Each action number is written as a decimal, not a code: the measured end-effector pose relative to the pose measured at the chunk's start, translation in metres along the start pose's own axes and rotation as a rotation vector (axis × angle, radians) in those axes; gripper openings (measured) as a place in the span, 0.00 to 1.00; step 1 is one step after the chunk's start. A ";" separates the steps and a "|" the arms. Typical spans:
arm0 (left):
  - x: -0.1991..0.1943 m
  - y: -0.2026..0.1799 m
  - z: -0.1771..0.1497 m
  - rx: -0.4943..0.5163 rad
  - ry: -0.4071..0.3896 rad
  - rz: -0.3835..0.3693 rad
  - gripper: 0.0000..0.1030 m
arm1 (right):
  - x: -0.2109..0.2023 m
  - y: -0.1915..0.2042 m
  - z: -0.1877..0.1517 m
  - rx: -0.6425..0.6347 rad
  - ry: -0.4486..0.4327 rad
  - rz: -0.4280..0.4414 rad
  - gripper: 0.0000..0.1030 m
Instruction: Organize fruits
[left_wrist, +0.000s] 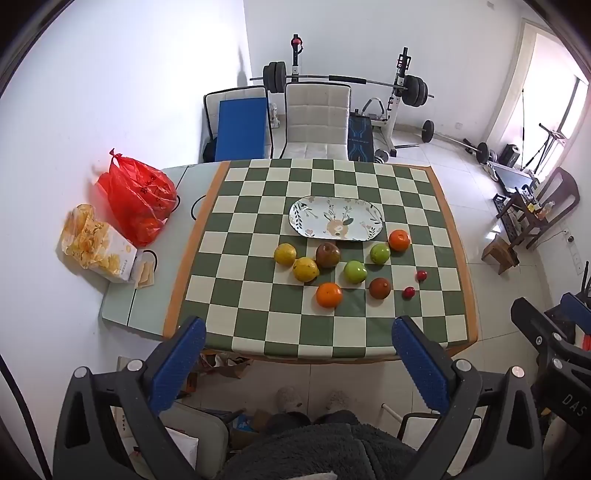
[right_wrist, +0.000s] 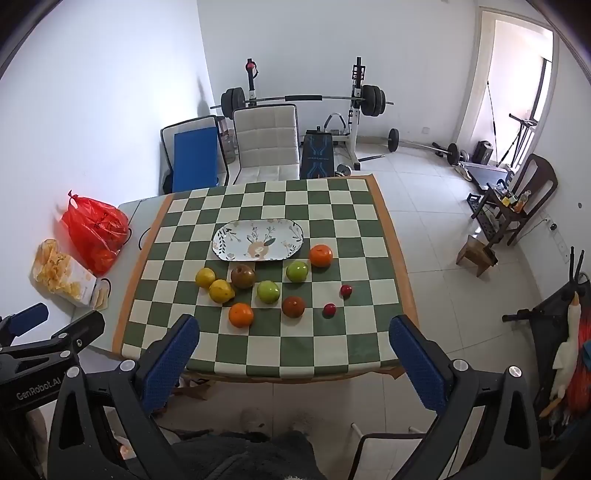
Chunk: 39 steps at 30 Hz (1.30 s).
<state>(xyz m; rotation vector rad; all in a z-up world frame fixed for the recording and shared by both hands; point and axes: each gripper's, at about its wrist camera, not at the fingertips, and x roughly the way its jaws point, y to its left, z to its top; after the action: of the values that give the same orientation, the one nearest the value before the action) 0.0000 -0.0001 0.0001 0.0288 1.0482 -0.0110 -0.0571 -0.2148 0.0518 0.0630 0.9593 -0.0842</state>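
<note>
Both wrist cameras are looking steeply down and forward from above the near edge of the checkered tablecloth (left_wrist: 258, 221), standing well back from it. The left wrist view is sitting further left, so the cloth is lying right of centre; the right wrist view is sitting further right. Both are sharing the whole cloth, the oval plate (left_wrist: 336, 218) (right_wrist: 257, 240) and the weight bench (right_wrist: 317, 155) beyond the cloth's far edge.

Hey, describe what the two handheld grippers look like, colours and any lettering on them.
Both the left gripper and right gripper have black angular plastic frames with silver bolts and two fingers faced with blue dimpled pads. White lettering on the left gripper's body reads GenRobot.AI.
</note>
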 end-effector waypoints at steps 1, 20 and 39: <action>0.000 0.000 0.000 0.000 -0.001 -0.001 1.00 | 0.000 0.000 0.000 0.002 0.007 0.003 1.00; -0.001 -0.001 0.000 -0.007 -0.015 -0.006 1.00 | -0.007 -0.006 0.007 -0.005 -0.013 -0.009 1.00; -0.010 -0.002 0.008 -0.010 -0.021 -0.009 1.00 | -0.011 0.007 0.005 -0.006 -0.014 -0.016 1.00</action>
<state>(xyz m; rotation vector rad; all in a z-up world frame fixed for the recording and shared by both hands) 0.0022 -0.0027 0.0126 0.0146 1.0269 -0.0140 -0.0586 -0.2078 0.0643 0.0488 0.9463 -0.0962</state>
